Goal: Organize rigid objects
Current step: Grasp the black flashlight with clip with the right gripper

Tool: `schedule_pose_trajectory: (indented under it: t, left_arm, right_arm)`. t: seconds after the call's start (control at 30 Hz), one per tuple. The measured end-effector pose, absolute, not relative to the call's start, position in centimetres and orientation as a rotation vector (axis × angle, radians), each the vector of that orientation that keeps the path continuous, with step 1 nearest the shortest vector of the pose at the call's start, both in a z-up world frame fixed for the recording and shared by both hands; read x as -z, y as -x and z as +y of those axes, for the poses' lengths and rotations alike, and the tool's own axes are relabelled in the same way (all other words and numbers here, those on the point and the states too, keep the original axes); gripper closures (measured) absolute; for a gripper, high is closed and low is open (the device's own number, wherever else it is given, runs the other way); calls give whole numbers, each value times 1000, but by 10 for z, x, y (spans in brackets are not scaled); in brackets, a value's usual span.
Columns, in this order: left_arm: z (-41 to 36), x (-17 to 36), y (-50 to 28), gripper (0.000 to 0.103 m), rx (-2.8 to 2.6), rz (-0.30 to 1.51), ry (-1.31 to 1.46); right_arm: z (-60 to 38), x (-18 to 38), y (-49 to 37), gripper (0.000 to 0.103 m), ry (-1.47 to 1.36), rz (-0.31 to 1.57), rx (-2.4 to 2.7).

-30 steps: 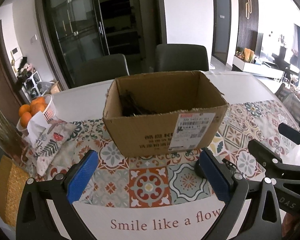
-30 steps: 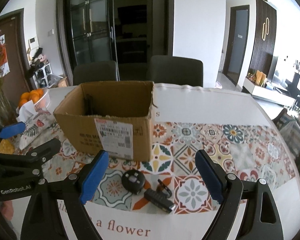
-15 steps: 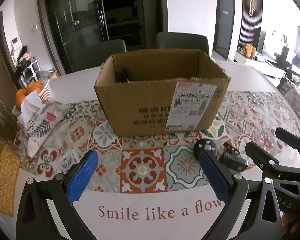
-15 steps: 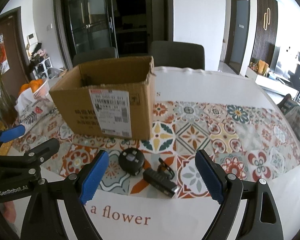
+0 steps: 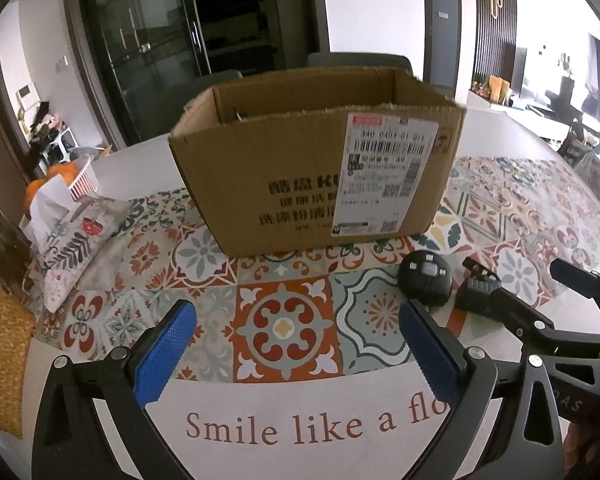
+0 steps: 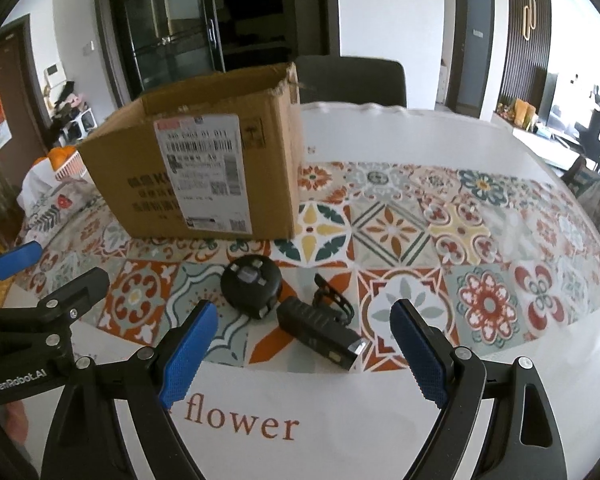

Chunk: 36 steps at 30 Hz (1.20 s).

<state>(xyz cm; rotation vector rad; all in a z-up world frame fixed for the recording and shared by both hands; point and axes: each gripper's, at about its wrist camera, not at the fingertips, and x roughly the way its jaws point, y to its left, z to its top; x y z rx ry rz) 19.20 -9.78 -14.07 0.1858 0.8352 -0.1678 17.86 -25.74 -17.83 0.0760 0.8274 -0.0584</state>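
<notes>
The right gripper (image 6: 304,356) and left gripper (image 5: 296,354) hung empty with fingers wide apart, ready to grab the puck (image 6: 251,286) and clip (image 6: 320,330) lying just before the box (image 6: 204,168).

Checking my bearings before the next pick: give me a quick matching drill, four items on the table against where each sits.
Items:
1. cardboard box
2. round black device
3. oblong black device
4. oranges basket

Places:
A. between the open right gripper fingers
B. far left, behind the tissue pouch
C. mid-table, behind both devices
D. just before the box's label

Pairs: 1-C, 2-D, 3-A, 4-B
</notes>
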Motion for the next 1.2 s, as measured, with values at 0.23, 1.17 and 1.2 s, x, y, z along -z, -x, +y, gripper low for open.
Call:
schedule_pose_trajectory:
  t: [0.23,1.17,1.2]
  left_arm:
    - [-98,159,-204,0,171,865,-202]
    - [-104,186,-226,0,167,900,-238]
    - [-104,186,-226,0,167,901,-239]
  right_arm:
    - [-259,198,-189,15,-86,850,87]
    - [-275,240,-216,20,-183,909,167]
    - [-276,242,-216,20,-187,917,170]
